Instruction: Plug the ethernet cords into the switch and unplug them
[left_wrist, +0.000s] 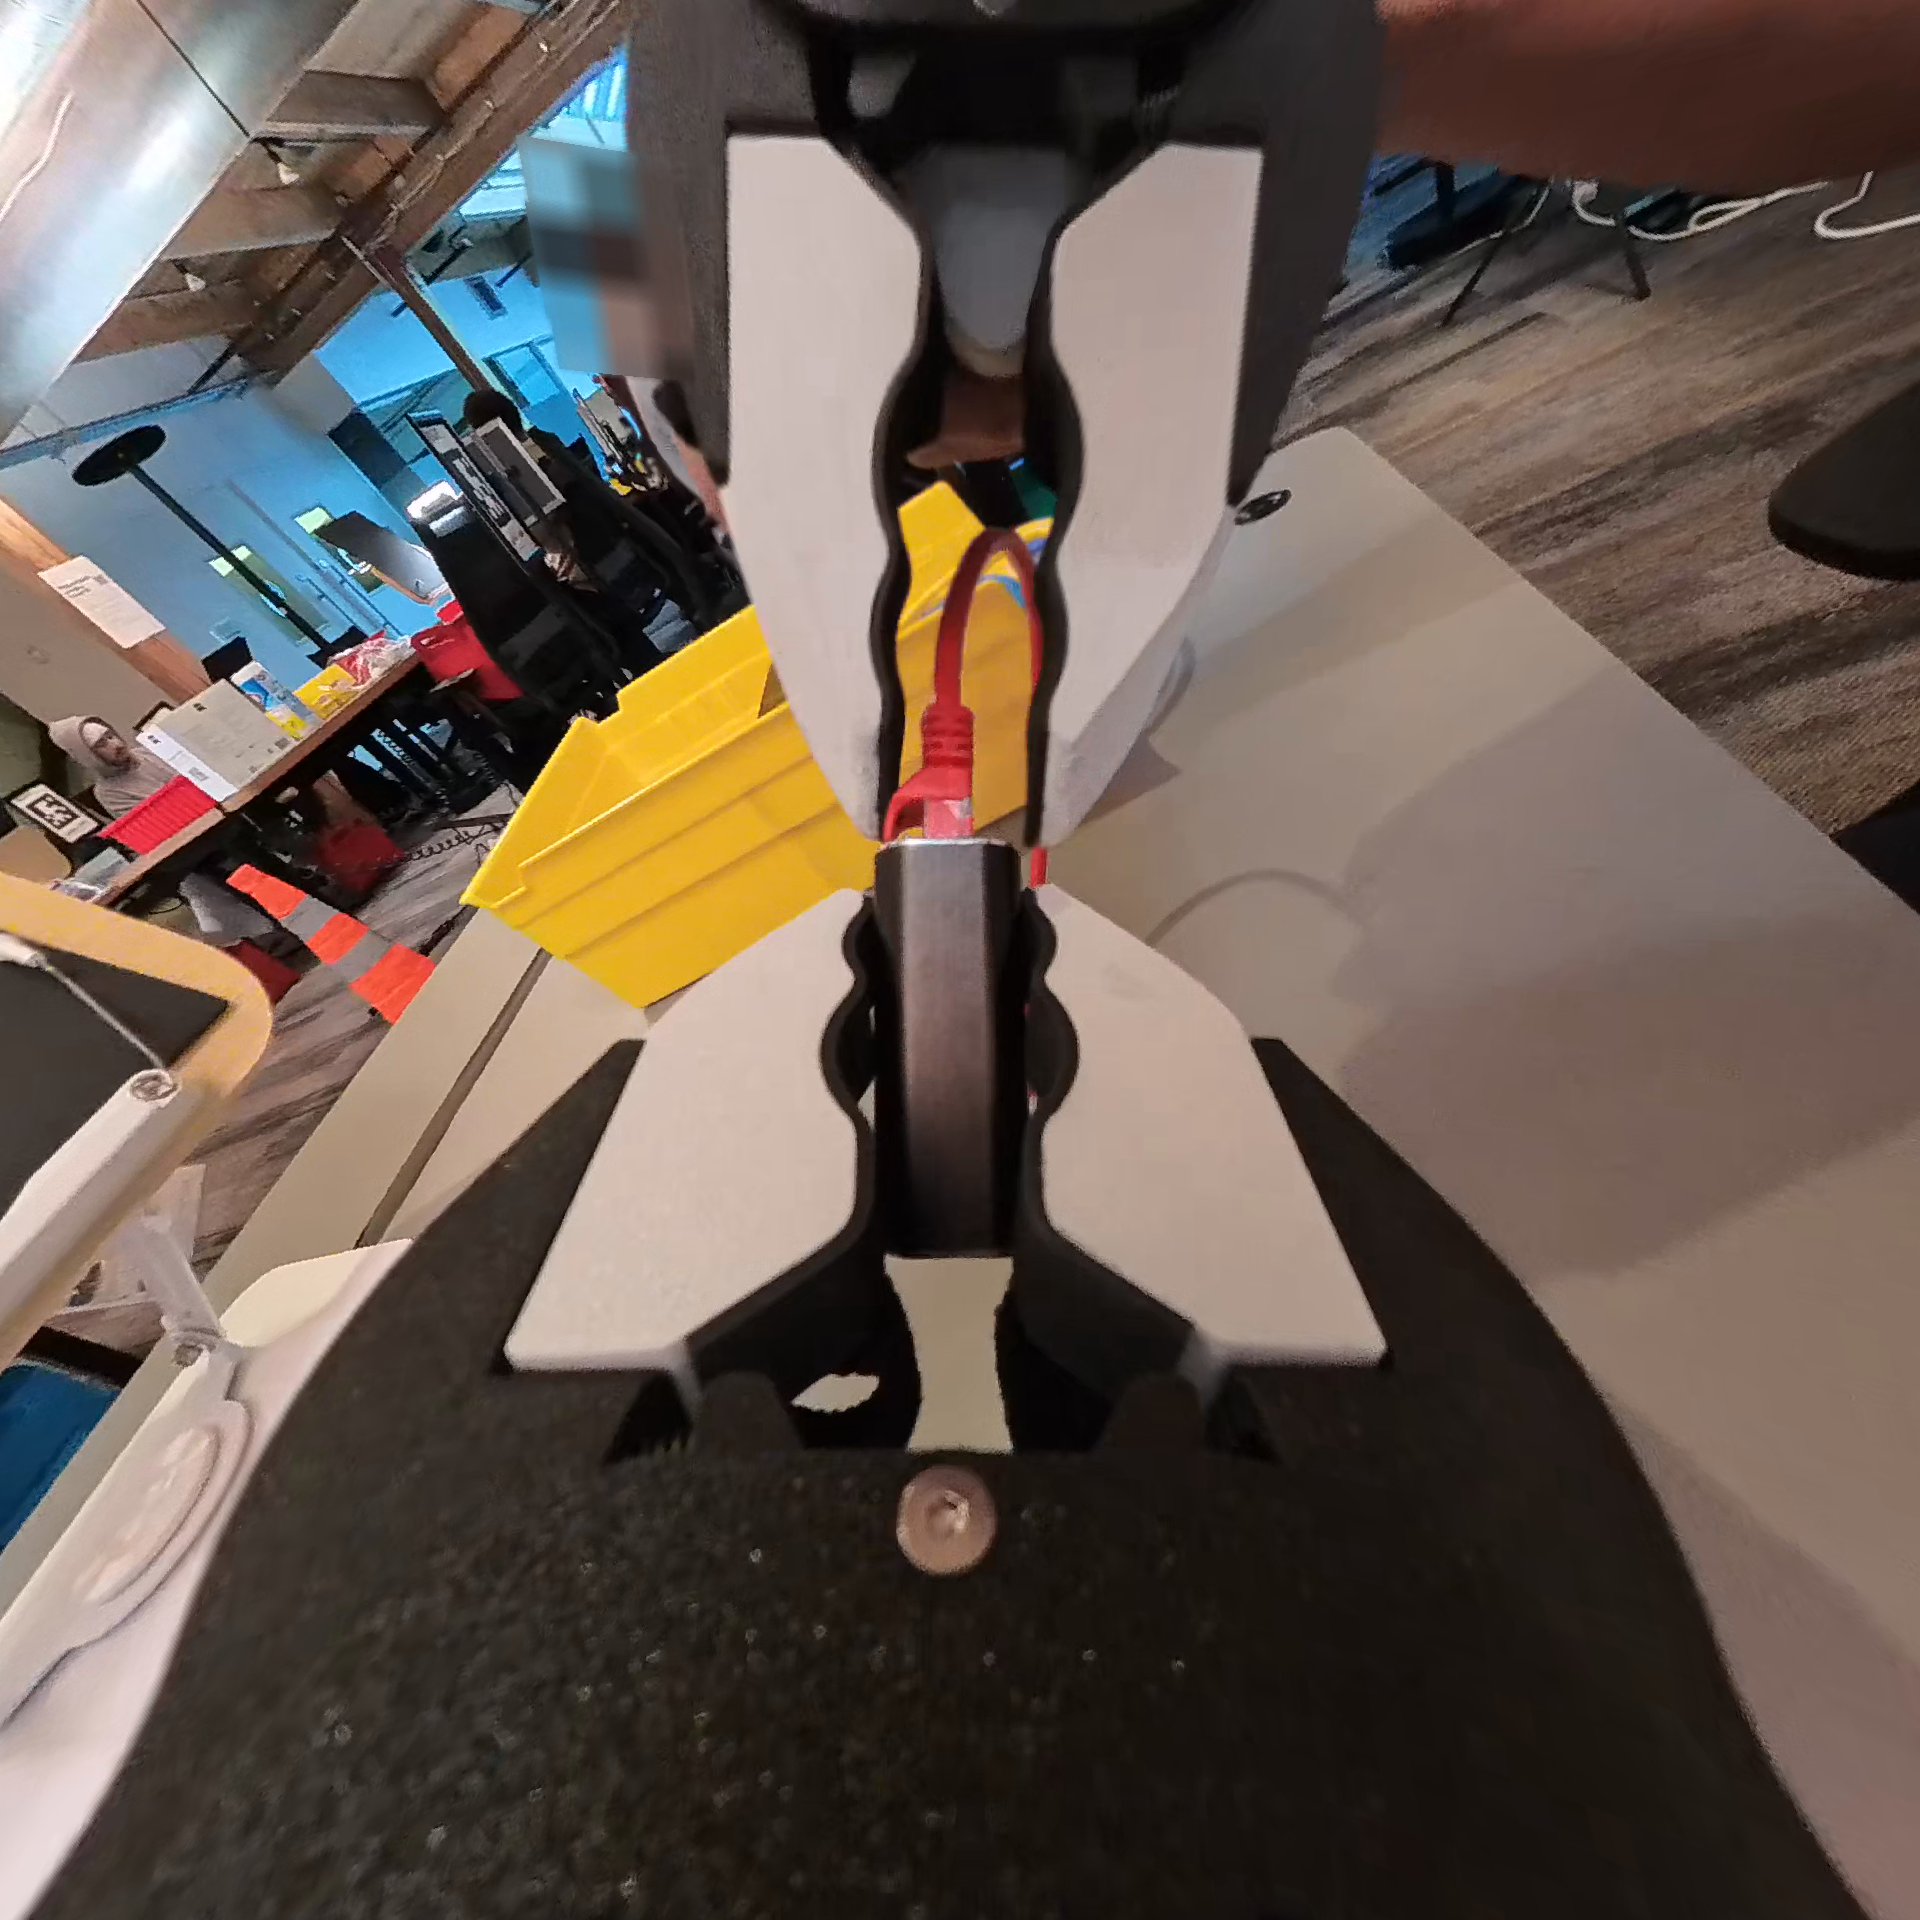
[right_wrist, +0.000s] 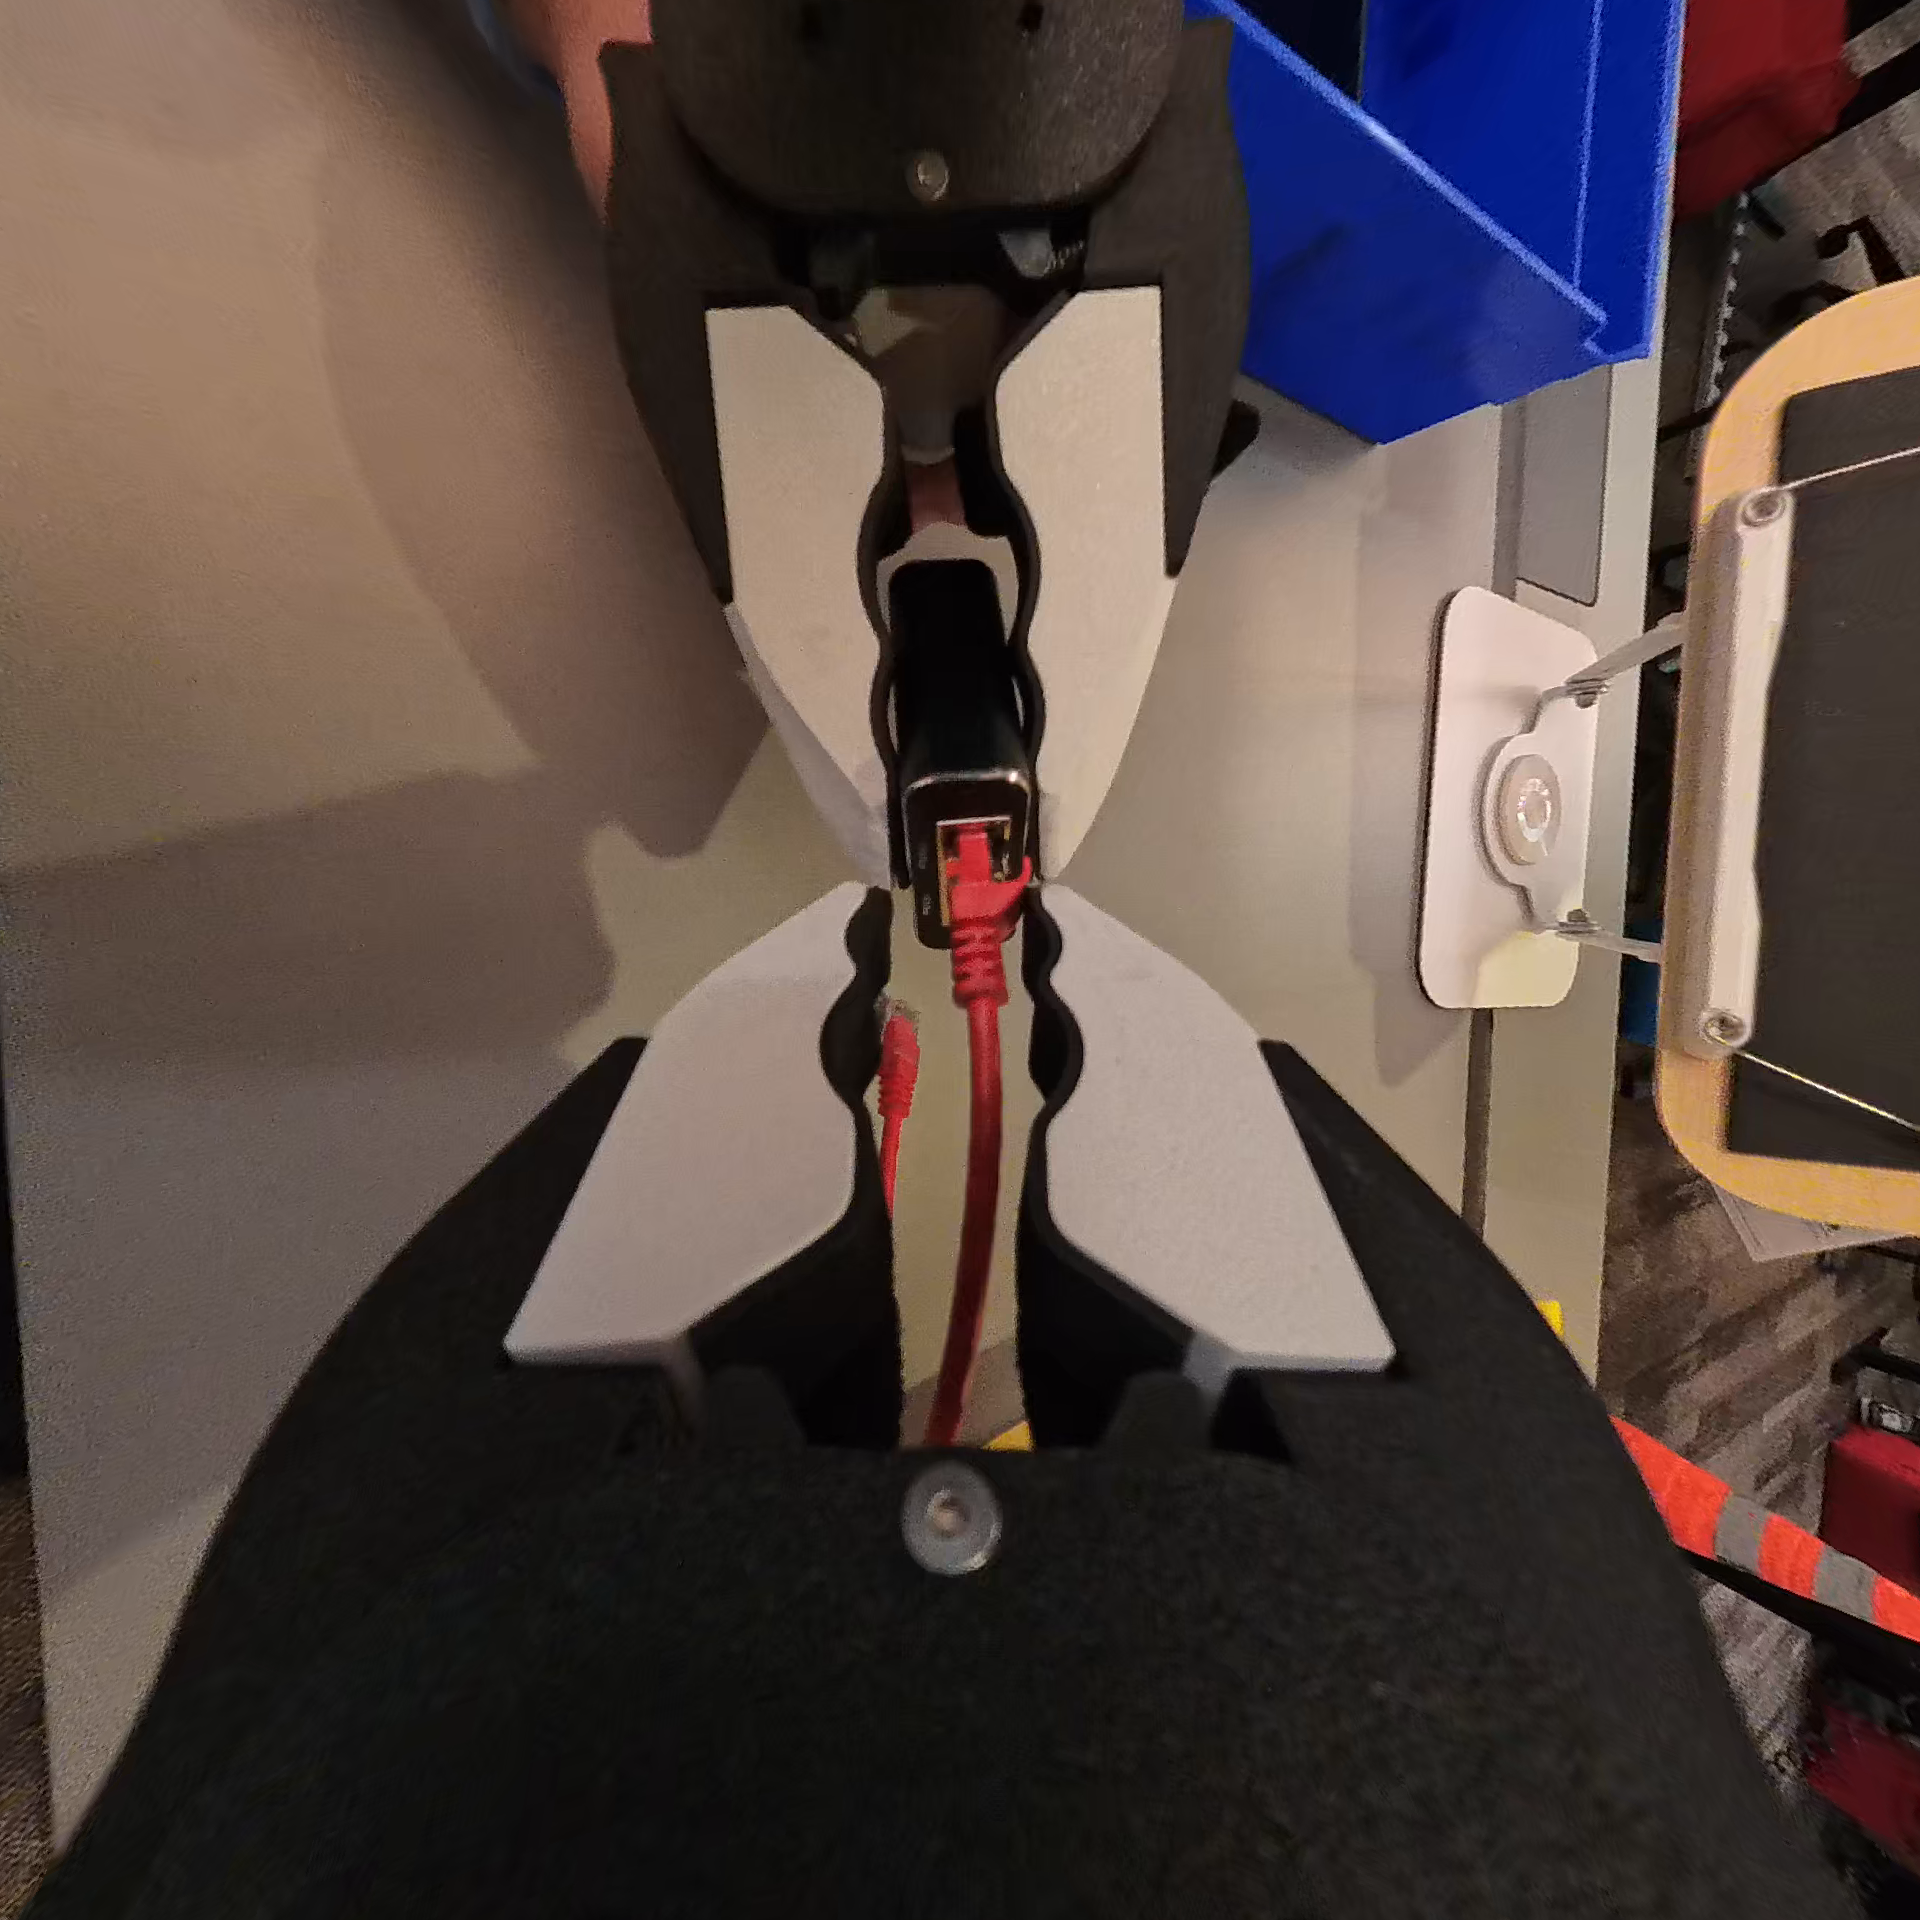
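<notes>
My left gripper (left_wrist: 951, 904) is shut on the small black switch (left_wrist: 940, 1039) and holds it above the white table. In the right wrist view the left gripper (right_wrist: 966, 868) comes in from the top with the switch (right_wrist: 951, 675) in it. One red plug (right_wrist: 977, 873) of a short red ethernet cord (right_wrist: 971, 1195) sits in the switch's port. My right gripper (right_wrist: 961, 904) faces the switch tip to tip. Its jaws stand a little wider than the cord, which runs between them. The cord's loose second plug (right_wrist: 899, 1049) hangs by the left finger. The right gripper (left_wrist: 956, 831) also shows in the left wrist view.
A yellow bin (left_wrist: 675, 810) stands on the white table (left_wrist: 1455, 935) behind the grippers. A blue bin (right_wrist: 1403, 208) stands at the table's far side. A white mount plate (right_wrist: 1507, 800) with a wood-framed panel (right_wrist: 1704, 727) sits at the table edge. People sit at tables in the background. Both grippers' tips are close together, under 4 cm apart.
</notes>
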